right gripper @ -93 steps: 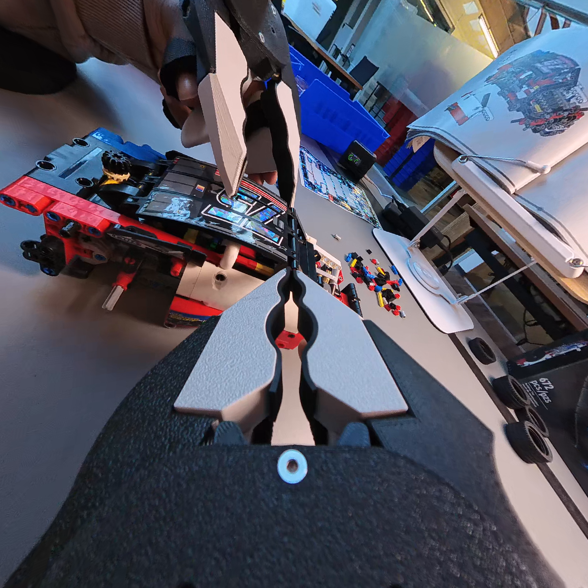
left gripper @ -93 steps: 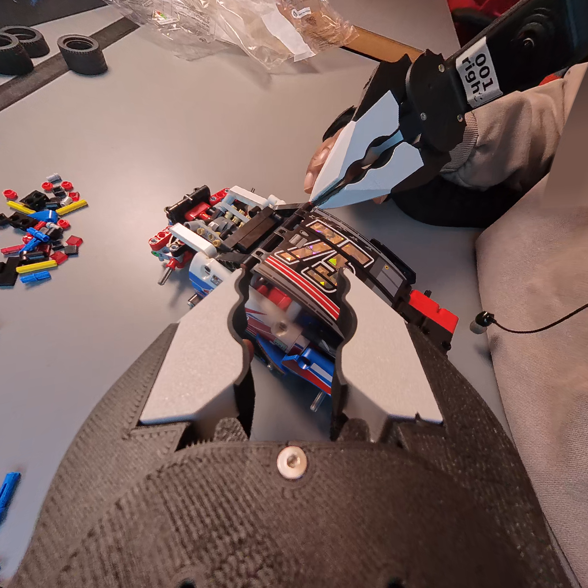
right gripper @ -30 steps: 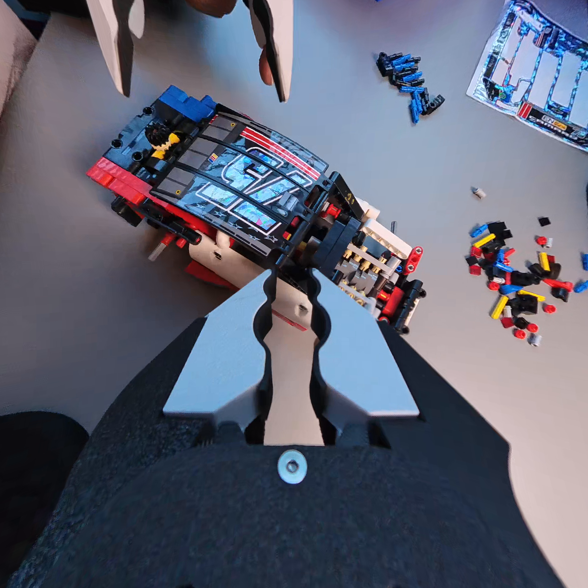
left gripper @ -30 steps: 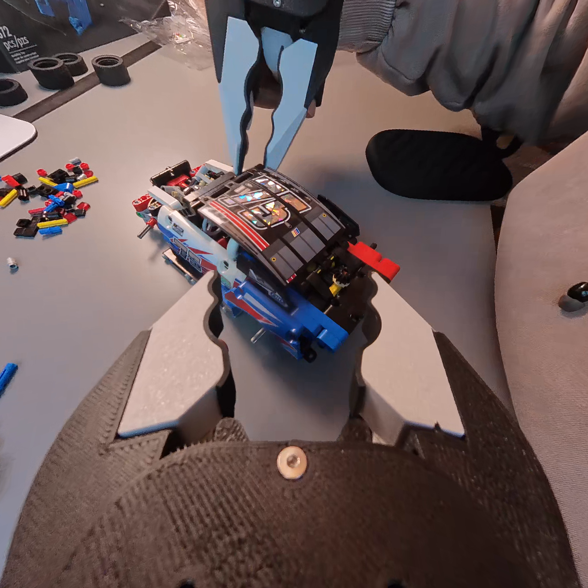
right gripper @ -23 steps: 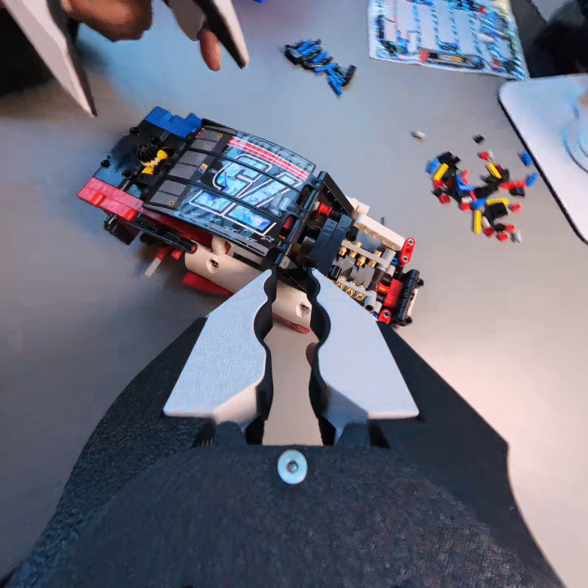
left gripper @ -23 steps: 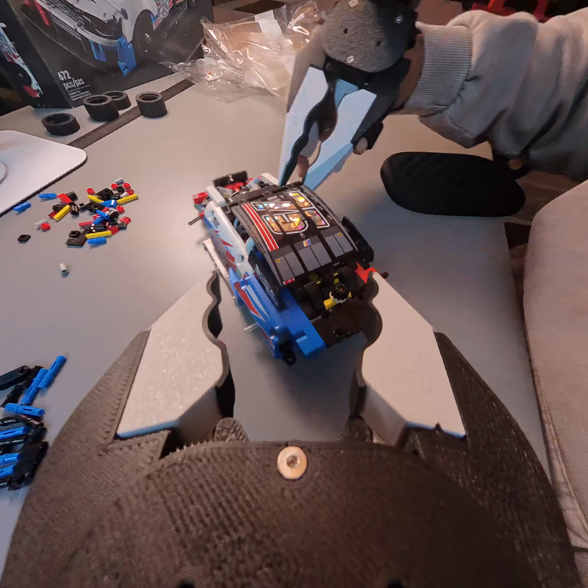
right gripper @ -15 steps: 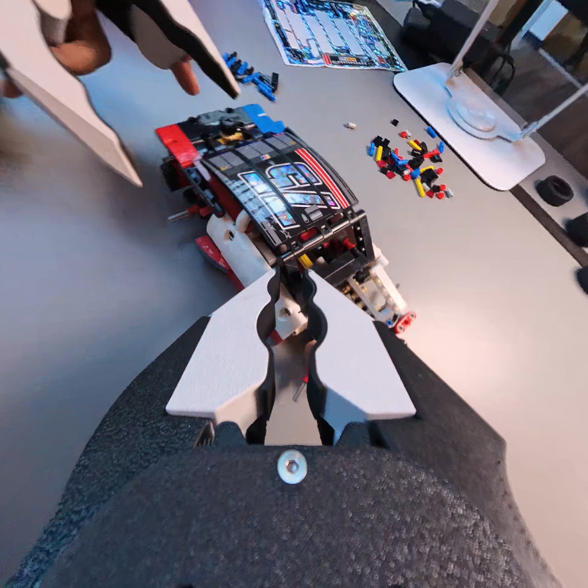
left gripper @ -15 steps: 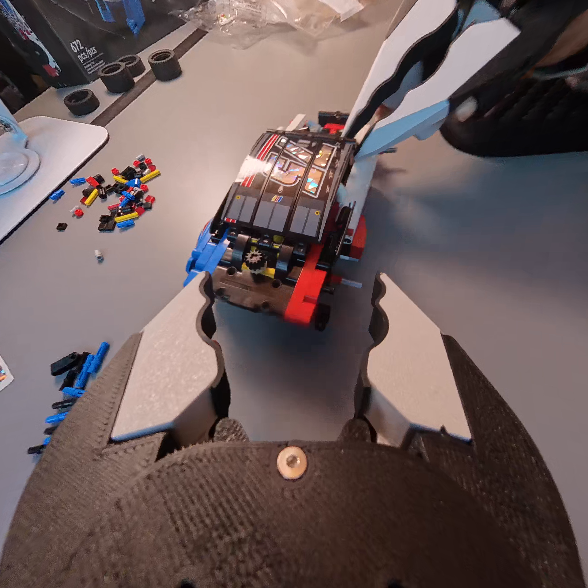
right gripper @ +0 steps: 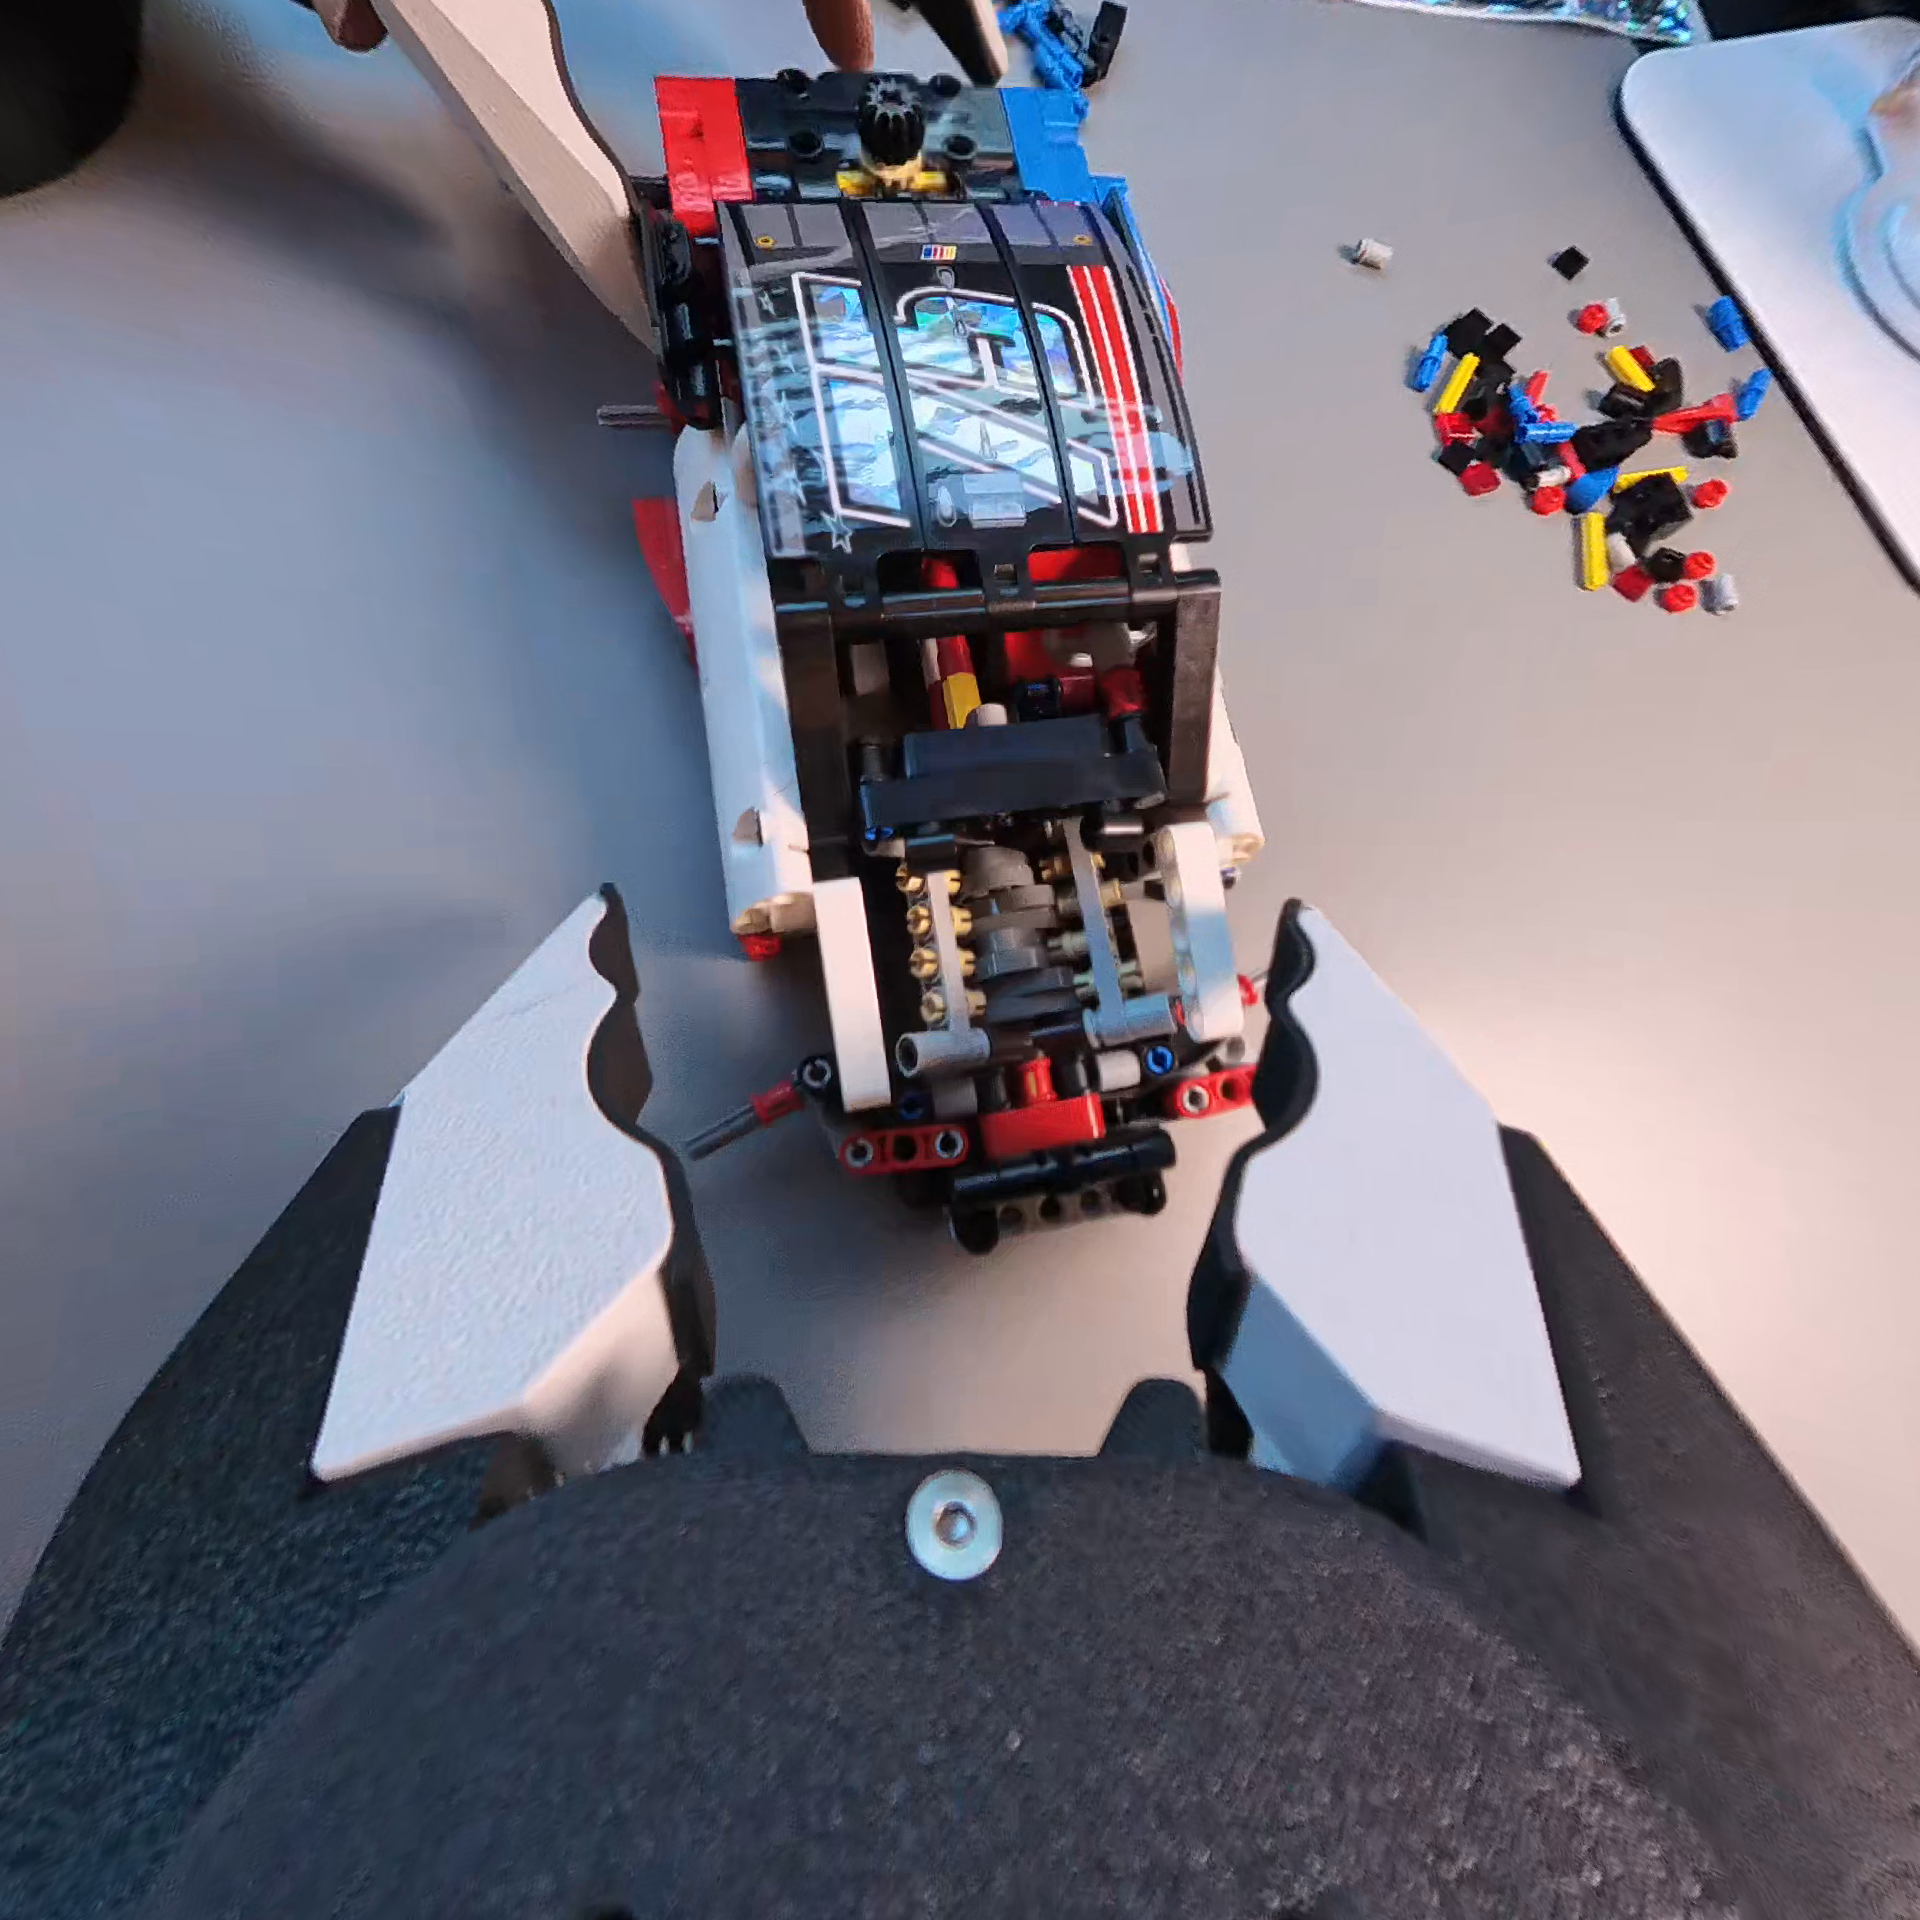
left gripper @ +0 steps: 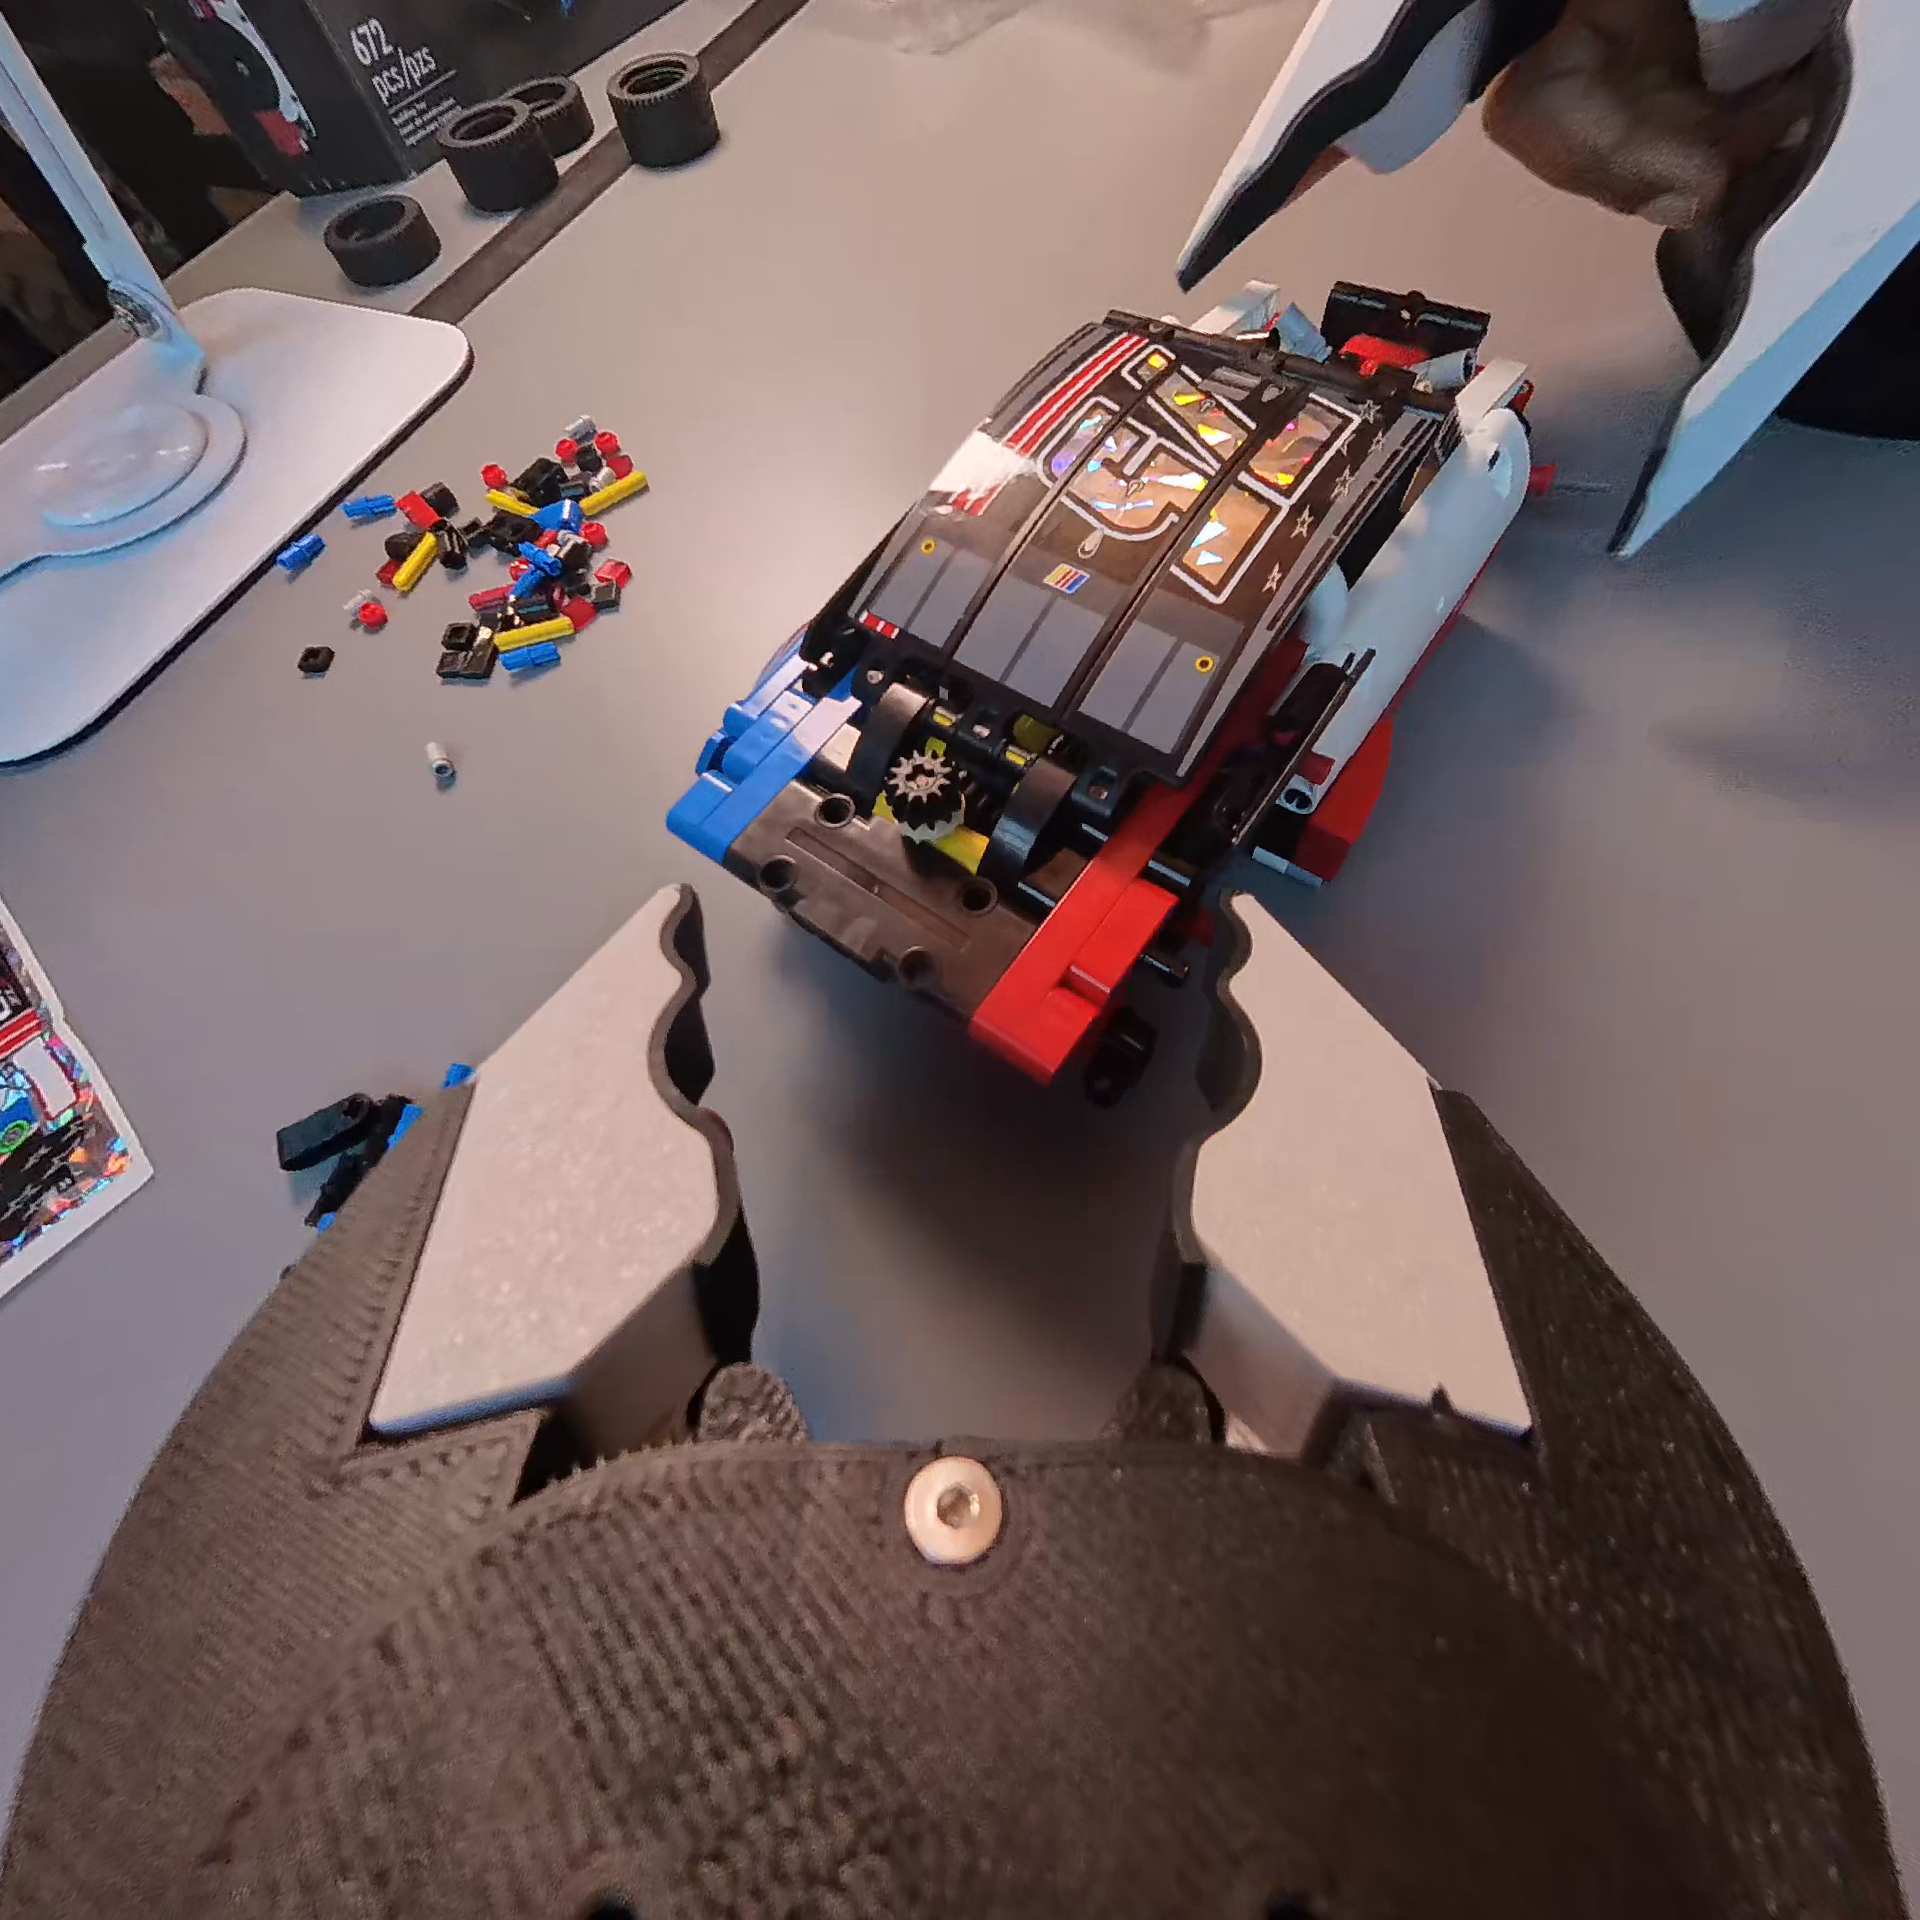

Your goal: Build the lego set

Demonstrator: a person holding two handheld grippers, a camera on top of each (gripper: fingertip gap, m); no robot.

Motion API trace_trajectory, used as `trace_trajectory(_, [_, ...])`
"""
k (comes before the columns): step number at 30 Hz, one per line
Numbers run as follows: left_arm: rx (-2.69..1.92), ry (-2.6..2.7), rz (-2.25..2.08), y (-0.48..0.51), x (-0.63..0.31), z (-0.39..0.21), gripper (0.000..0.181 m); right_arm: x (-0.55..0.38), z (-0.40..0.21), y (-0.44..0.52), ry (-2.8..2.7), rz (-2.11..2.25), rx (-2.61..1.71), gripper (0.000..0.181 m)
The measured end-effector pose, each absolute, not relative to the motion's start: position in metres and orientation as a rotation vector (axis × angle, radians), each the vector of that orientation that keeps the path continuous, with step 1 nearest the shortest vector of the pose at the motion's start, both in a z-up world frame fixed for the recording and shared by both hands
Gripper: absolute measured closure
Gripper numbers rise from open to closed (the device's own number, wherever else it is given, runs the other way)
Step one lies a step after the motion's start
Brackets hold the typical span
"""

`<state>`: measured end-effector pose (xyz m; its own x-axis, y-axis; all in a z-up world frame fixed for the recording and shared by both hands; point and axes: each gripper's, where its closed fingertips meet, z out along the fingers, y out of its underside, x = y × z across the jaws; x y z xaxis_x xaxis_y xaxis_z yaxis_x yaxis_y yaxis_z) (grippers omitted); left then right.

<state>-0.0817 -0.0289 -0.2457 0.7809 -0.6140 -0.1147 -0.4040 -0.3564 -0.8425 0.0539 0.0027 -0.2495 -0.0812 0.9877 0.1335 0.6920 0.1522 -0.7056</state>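
Note:
The partly built lego car point(left gripper: 1122, 623) lies on the grey table point(left gripper: 1558, 987), with a black stickered roof, a blue and red rear and an open engine bay at the front. My left gripper point(left gripper: 956, 914) is open and empty just behind the car's rear, its right fingertip close by the red corner. My right gripper point(right gripper: 948, 914) is open and empty, its fingertips on either side of the car's point(right gripper: 977, 520) front end. Each gripper also shows at the far end of the car in the other's view: the right one point(left gripper: 1455, 343), the left one point(right gripper: 769, 135).
A pile of small loose pieces point(left gripper: 509, 551) point(right gripper: 1579, 447) lies beside the car. A white stand base point(left gripper: 156, 499) point(right gripper: 1787, 208), black tyres point(left gripper: 520, 145), the set's box point(left gripper: 312, 83), a sticker sheet point(left gripper: 42, 1122) and blue and black pins point(left gripper: 343, 1132) lie around.
The car has turned on the table. My right gripper has opened wide and come to the car's front end. My left gripper let go of the car earlier and now stands behind its rear.

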Motion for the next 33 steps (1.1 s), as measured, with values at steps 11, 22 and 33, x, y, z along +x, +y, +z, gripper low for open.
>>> trace_trajectory(11, [-1.983, 0.756, -0.277, -0.039, -0.083, -0.247, 0.094, 0.04, -0.259, 0.012, -1.985, 0.706, -1.469, 0.085])
trace_trajectory(22, [-1.941, 0.637, -0.389, -0.042, -0.09, -0.235, 0.095, 0.05, -0.241, 0.016, -1.912, 0.749, -1.387, 0.075])
trace_trajectory(33, [-1.833, 0.607, -0.454, -0.042, -0.085, -0.22, 0.101, 0.066, -0.183, 0.047, -1.391, 1.227, -1.353, 0.099])
